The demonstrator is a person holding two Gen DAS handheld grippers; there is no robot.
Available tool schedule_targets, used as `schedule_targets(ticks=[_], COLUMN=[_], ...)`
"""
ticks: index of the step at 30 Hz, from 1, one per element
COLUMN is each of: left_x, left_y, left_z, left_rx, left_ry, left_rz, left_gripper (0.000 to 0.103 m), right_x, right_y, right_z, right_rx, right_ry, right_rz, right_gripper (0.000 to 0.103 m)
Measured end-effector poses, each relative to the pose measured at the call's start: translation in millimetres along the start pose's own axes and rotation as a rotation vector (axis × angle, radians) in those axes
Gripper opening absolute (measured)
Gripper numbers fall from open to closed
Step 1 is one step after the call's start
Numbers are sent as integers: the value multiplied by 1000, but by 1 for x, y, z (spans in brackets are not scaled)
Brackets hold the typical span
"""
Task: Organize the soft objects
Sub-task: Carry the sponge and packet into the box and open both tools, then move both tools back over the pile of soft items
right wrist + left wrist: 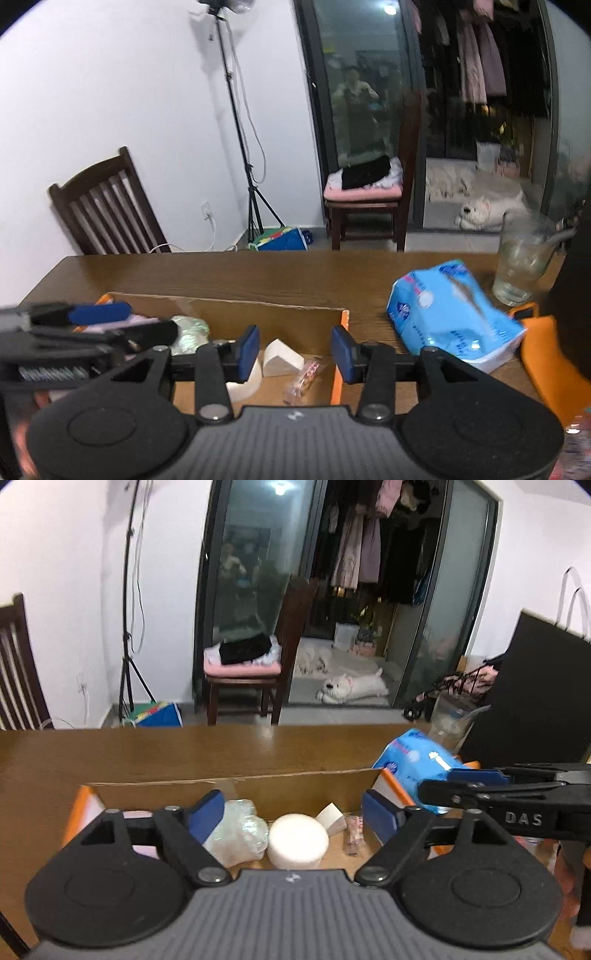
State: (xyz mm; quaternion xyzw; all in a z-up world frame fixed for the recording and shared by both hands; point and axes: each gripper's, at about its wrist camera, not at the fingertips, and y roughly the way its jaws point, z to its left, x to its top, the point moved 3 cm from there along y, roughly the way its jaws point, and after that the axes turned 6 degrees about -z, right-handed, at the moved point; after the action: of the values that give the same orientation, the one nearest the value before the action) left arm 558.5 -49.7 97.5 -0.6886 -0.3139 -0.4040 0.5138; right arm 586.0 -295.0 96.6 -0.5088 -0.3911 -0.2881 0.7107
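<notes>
An open cardboard box (pixel 258 779) with orange flaps sits on the wooden table (pixel 184 749). Inside lie a round white sponge (pixel 297 840), a white wedge sponge (pixel 331 818), a shiny crinkled plastic bundle (pixel 240 830), a small wrapped packet (pixel 352 834) and something pink at the left. My left gripper (pixel 293 814) is open and empty above the box. My right gripper (pixel 294 352) is open and empty over the box's right part (pixel 343 325), with the wedge (pixel 282 356) and packet (pixel 304 374) between its fingers. A blue soft tissue pack (pixel 454 314) lies on the table right of the box.
A glass (pixel 522 258) with water stands at the back right of the table. An orange object (pixel 550 354) lies at the right edge beside a black panel (pixel 535 701). Beyond the table stand two dark wooden chairs (pixel 369 199), a tripod (pixel 251 184) and a white dog (pixel 351 688) on the floor.
</notes>
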Motion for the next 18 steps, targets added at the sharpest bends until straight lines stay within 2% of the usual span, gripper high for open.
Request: schedule_targets(ticks=[3,8,11,15,18], left_x=[-1,-25,-50,-95,-137], left_y=[-54,-142,-192,-251,-282], left_z=[5,11,8,-2,-8], left_rx=[25,76,82,73,31], left_ry=[23,50,59,68,19], left_rz=[-57,-146,-199,-283,-316], left_gripper=[85,87,92,97,101], right_x=[1,-25,-48,-90,-131], right_y=[-46,-128,-170,-216,-246], right_z=[9,26,38,55,70], right_rx=[6,55,76,132,189], right_ry=[-51,-118,-131,-135,-130], right_rz=[-29,-86,-116,-158,-172], right_gripper=[58,63,65,72,75])
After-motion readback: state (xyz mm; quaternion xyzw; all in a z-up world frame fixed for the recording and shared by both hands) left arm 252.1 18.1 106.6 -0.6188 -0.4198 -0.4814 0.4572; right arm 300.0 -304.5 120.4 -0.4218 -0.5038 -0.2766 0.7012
